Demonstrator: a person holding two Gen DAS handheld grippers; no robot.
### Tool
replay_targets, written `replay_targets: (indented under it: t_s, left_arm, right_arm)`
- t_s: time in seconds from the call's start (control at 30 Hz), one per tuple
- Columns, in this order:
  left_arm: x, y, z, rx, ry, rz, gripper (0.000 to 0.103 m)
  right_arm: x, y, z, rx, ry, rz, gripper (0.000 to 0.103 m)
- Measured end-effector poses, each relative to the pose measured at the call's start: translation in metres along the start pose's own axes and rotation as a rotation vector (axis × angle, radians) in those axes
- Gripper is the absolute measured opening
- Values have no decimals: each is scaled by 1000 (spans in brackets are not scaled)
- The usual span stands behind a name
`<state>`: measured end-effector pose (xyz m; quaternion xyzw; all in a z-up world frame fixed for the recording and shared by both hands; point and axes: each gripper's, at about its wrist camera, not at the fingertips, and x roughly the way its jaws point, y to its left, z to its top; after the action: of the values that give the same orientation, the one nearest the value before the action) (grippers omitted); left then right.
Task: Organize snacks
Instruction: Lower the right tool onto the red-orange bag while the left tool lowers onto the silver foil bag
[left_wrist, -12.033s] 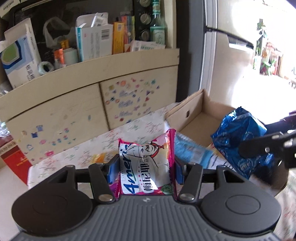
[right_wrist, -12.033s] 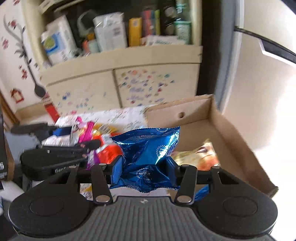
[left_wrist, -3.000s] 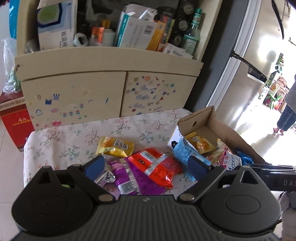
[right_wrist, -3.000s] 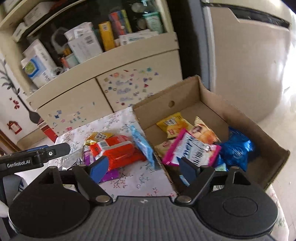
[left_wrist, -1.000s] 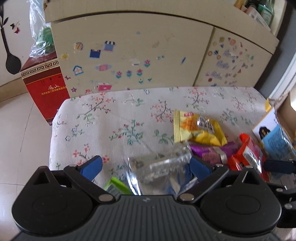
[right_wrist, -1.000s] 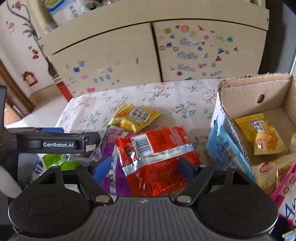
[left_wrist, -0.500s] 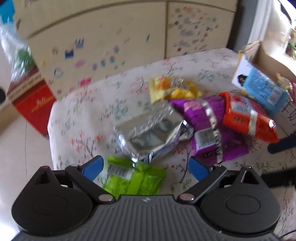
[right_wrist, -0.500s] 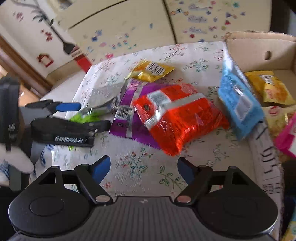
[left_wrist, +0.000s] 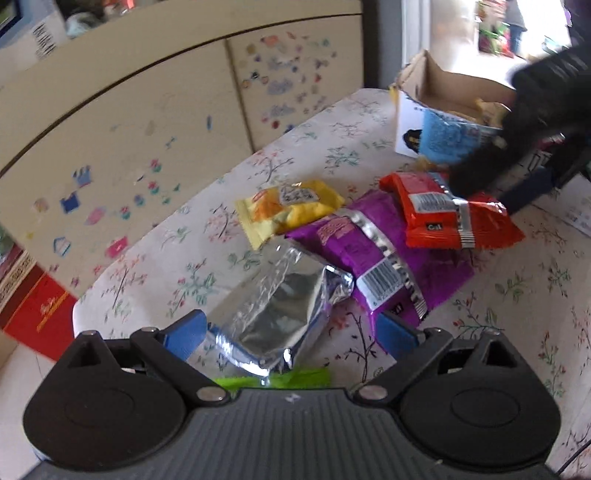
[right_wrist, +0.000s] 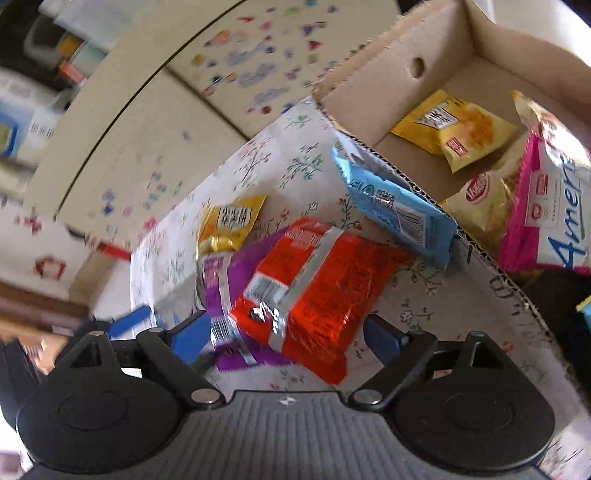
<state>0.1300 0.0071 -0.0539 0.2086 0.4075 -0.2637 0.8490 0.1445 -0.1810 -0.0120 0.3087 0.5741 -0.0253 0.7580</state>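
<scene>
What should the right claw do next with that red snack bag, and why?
Probably close on the red bag. The right claw is open with its blue fingers on either side of the bag, which lies on the purple bag outside the cardboard box, where other snacks already sit.

pink-and-white snack packet in cardboard box (right_wrist: 550, 218) — blue script "Amer", cut off | glossy red foil packet on tablecloth (left_wrist: 448, 218) — small "C" mark, rest blurred | barcodes, other print unreadable
</scene>
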Motion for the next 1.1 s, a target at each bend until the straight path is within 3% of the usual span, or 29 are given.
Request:
replay_targets:
  t_s: [0.3, 0.57, 0.7, 0.77, 0.9, 1.03, 1.1]
  left_arm:
    - [12, 5, 16, 20, -40, -55, 99]
    - [20, 12, 16, -8, -18, -143, 101]
    - [21, 6, 10, 47, 11, -143, 100]
    - [21, 5, 9, 39, 15, -153, 97]
    - [16, -1, 8, 62, 23, -194, 80]
    - [10, -17, 5, 142, 41, -186, 78]
    - [7, -19, 3, 128, 44, -189, 77]
  right_arm:
    - [21, 8, 6, 20, -25, -85, 94]
    - [23, 1, 10, 72, -31, -115, 94]
    - [31, 0, 10, 94, -19, -120, 94]
    - [33, 2, 8, 55, -34, -129, 94]
    - [32, 4, 6, -16, -42, -142, 85]
    - [28, 4, 4, -101, -41, -142, 73]
    - [26, 3, 4, -145, -31, -132, 73]
